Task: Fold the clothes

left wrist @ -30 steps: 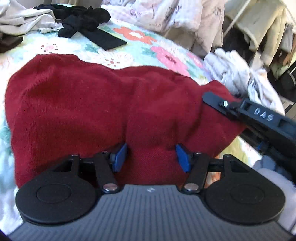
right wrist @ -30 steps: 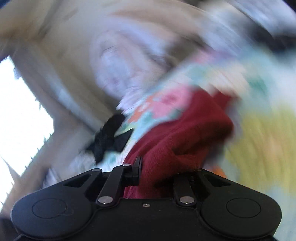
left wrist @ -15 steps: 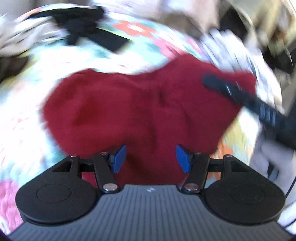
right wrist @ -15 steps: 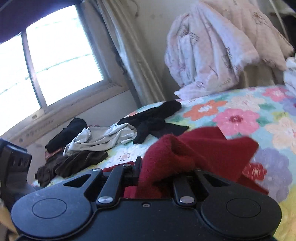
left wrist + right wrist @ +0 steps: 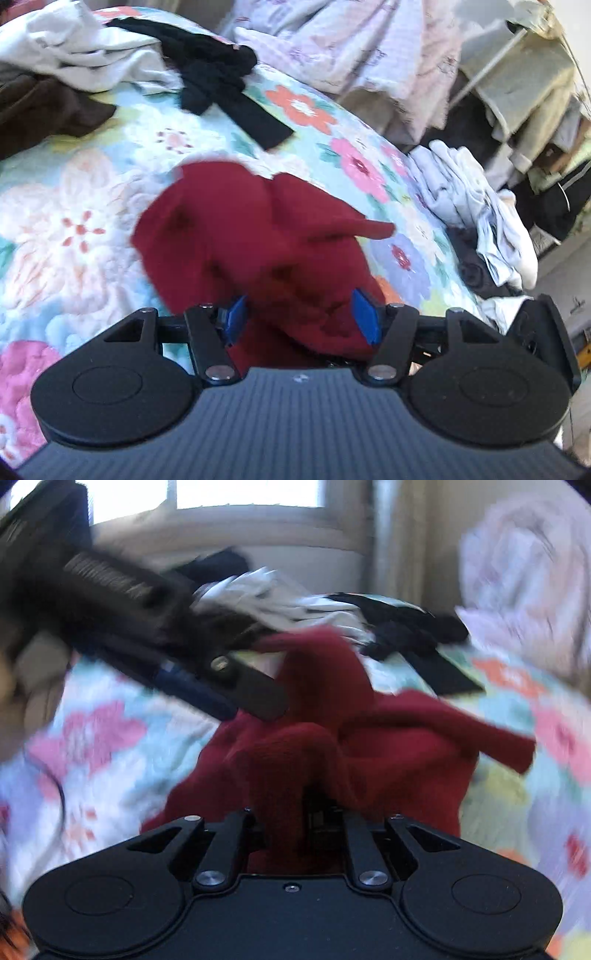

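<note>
A dark red knit garment (image 5: 258, 236) lies bunched on the floral bedspread (image 5: 74, 221). My left gripper (image 5: 299, 314) is open, its blue pads either side of the cloth's near edge. In the right wrist view the red garment (image 5: 369, 738) is gathered into folds, and my right gripper (image 5: 299, 823) is shut on a fold of it. The left gripper (image 5: 255, 696) shows there as a blurred black shape at the upper left, its tip against the red cloth.
A black garment (image 5: 218, 77) and a white one (image 5: 74, 55) lie at the far side of the bed, with a brown one (image 5: 44, 107) at left. A pile of white clothes (image 5: 480, 206) sits at the bed's right edge. A window (image 5: 240, 494) is behind.
The red garment went from spread flat to bunched up as my right gripper pulled its held edge across toward the left gripper. My left gripper stayed open.
</note>
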Demonstrator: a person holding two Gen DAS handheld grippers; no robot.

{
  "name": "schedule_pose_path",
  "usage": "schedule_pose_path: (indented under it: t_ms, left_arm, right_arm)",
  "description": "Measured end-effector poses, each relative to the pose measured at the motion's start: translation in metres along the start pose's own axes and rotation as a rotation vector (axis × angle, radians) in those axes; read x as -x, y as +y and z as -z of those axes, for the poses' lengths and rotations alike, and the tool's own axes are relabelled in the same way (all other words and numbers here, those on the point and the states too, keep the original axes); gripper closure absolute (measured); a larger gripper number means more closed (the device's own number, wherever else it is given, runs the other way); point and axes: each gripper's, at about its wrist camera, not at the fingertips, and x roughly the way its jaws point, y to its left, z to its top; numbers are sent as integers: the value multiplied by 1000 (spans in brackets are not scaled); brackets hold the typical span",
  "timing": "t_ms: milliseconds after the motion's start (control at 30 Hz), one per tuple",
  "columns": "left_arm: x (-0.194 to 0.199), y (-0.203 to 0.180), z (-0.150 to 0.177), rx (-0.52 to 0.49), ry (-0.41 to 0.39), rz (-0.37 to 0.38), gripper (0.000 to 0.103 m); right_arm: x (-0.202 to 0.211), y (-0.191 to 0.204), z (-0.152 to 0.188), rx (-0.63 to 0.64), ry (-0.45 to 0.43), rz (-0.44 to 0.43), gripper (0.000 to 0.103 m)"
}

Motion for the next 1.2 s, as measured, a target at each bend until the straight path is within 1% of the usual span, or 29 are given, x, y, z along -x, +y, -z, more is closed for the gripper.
schedule_pose_path:
  t_ms: [67,133,167,233,300,367,433,467,533,600,633,700,767,833,867,933,967,1033,1067,1100,1167,1200]
  left_arm:
    - [-1,-3,-1,-24,-11,4,42]
    - [-4,-5,-3,-29,-18,12,40]
    - [-4,-4,-3,-23,-22,12,40]
    - [-7,-1,-4,-11,-20,6,40]
    - [-12,-2,-5,-21,-14,-36,42]
    - [-9,-12,-5,-121,-32,-138,42]
    - [-5,-21,-5,-214,-50,-232,40]
    - [-1,-25,-5,-228,-62,-237,40]
    - [10,-32,-6,-241,-107,-198,40]
    - [19,-40,-7,-273,-154,-155,39]
    - [20,-44,-6,-276,-156,-110,39]
    - [20,-53,-6,-278,-155,-20,34]
    - [7,-55,-7,-258,-102,67,33]
    - [-13,-61,-8,-308,-67,10,33]
    - [-24,-64,-9,-349,-54,-30,33]
    - [-46,-70,-11,-418,-27,-74,33]
    - [-55,-72,-11,-448,-16,-110,35]
    - [-68,-73,-8,-505,-6,-181,57]
    - [-68,-71,-7,-503,-17,-194,74]
    - [-63,-67,-10,-466,-24,-177,79]
    - [-54,-59,-16,-391,-40,-142,84]
    - [-47,-53,-19,-350,-55,-131,91]
  right_arm:
    - [3,-1,1,-45,-16,2,88]
    - [7,1,-1,-55,-41,-7,87]
    - [7,4,-2,-43,-49,-10,87]
    - [9,14,-3,46,-47,-13,86]
    - [10,31,-1,169,-5,1,86]
    - [8,39,2,215,26,2,86]
    - [6,40,7,209,38,-15,84]
    - [4,38,9,179,40,-23,84]
    - [0,33,14,126,35,-33,83]
    - [-1,37,17,144,34,-15,82]
    - [-1,41,17,158,40,-2,81]
    - [-3,46,16,179,47,18,81]
    - [-2,48,17,186,44,31,80]
    - [0,48,18,177,38,34,79]
    - [1,47,19,169,35,35,79]
    - [4,44,21,127,22,27,79]
    - [5,42,22,106,15,23,79]
    - [6,40,24,85,9,18,79]
    - [6,39,23,84,12,18,79]
    - [7,39,22,84,15,19,79]
    - [9,39,21,84,21,21,78]
    - [11,38,21,82,22,18,78]
